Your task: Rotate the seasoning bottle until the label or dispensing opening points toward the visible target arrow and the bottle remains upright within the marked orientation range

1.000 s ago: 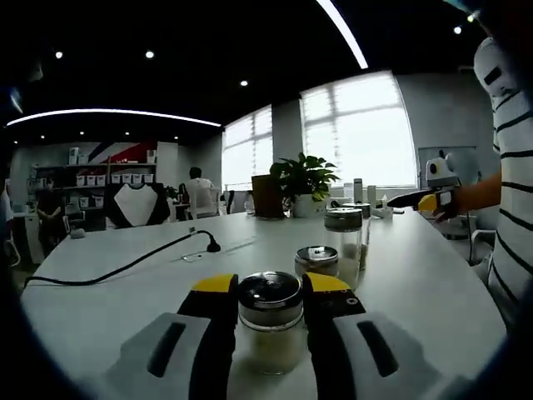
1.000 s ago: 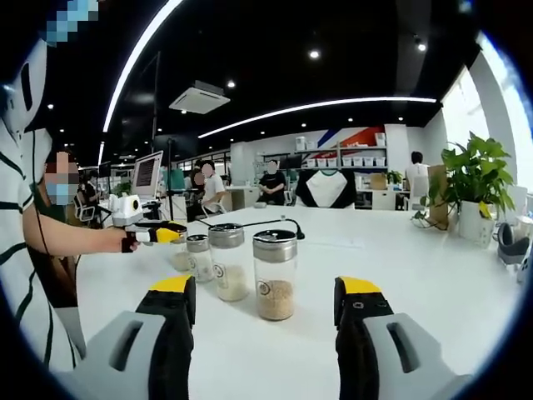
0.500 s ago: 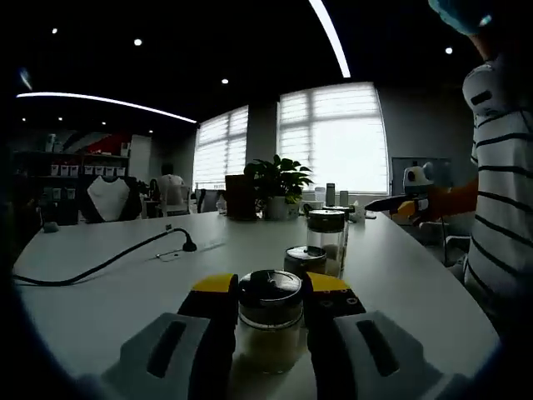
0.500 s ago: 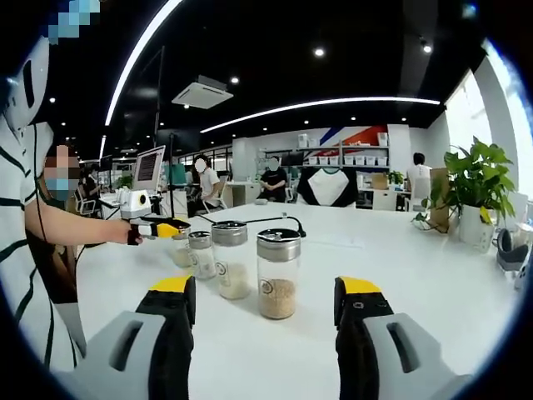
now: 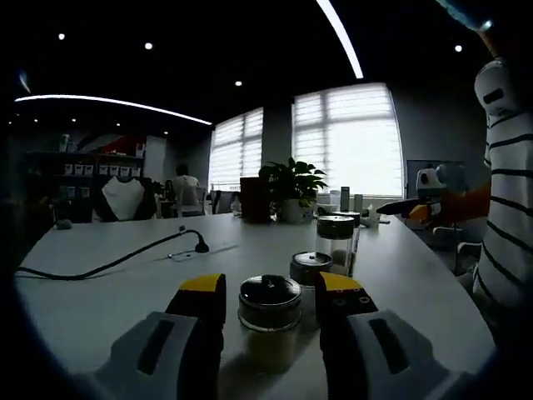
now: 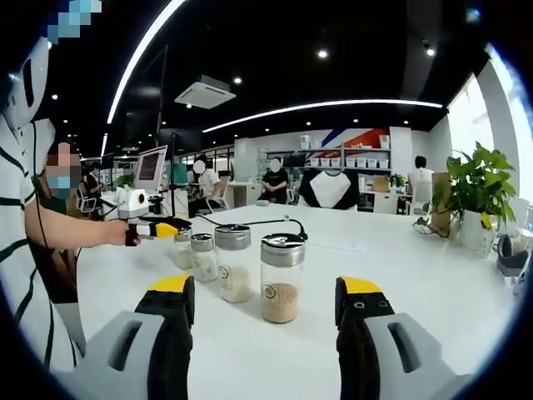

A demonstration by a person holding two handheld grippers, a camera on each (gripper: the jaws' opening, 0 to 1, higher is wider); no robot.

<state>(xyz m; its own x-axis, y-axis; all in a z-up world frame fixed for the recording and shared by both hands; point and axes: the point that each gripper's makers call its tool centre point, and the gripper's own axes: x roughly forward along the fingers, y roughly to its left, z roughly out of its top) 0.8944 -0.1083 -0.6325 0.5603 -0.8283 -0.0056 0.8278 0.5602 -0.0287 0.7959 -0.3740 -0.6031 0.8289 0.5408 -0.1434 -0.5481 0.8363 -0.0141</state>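
The left gripper [image 5: 268,302] is straddling the nearest seasoning bottle [image 5: 269,321] on the white table [image 5: 108,292]; its jaws seem slightly off the glass, though the dim view makes that hard to judge. The right gripper [image 6: 265,300] is hovering with jaws spread wide, facing a row of jars [image 6: 233,262] standing upright.

Left hand-held gripper [image 5: 269,302]: grey moulded body with a dark oblong slot on each side, black jaws capped with yellow tips. Right hand-held gripper [image 6: 265,302]: same build, grey shells with slots, black jaws, yellow tips. Person wears a white top with thin black horizontal stripes [image 5: 510,192].
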